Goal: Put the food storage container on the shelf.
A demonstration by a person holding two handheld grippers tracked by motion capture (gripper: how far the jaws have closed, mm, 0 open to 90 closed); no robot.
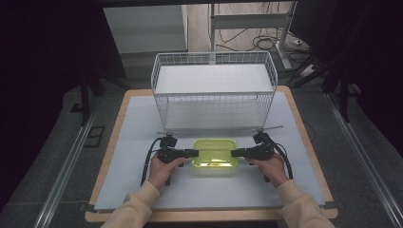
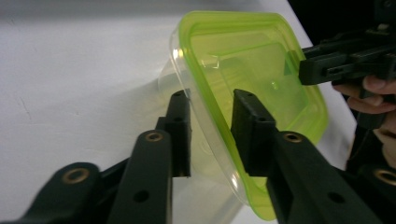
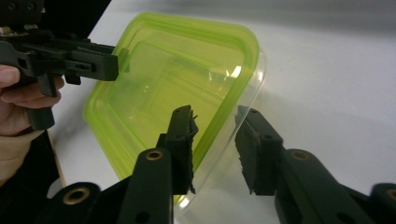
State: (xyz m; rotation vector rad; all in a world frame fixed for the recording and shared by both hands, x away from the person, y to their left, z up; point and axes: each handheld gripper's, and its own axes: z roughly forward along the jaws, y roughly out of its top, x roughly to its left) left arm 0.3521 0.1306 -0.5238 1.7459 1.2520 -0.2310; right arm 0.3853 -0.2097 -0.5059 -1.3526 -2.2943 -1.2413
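High view: a clear container w/ a green lid (image 1: pixel 215 156) sat on the white table cover (image 1: pixel 133 142), near the middle of the near half, just in front of a white wire basket (image 1: pixel 214 90) standing at the far side. The left gripper (image 1: pixel 192 153) came in from the left, held by the person's left hand (image 1: pixel 164 168); the right gripper (image 1: pixel 236 153) came from the right, held by the right hand (image 1: pixel 272 167). Both tips met the container's short ends, 1 per side. Cream sleeves (image 1: pixel 135 206) entered from the near edge.

Left gripper view: the left gripper (image 2: pixel 212 135) had its 2 jaws astride the lid's rim, 1 jaw at the clear wall outside, the other over the green lid (image 2: pixel 252 65). Jaws looked spread w/ a gap to the rim on each side, not clamped. The right gripper (image 2: pixel 345 63) showed at the far end of the lid.

Right gripper view: the right gripper (image 3: pixel 215 144) likewise straddled the container's edge (image 3: pixel 177 88), 1 jaw over the lid, 1 outside the clear wall, jaws apart, not pinching. The left gripper (image 3: pixel 112 63) reached the lid's opposite edge; whether it touched, can't tell.
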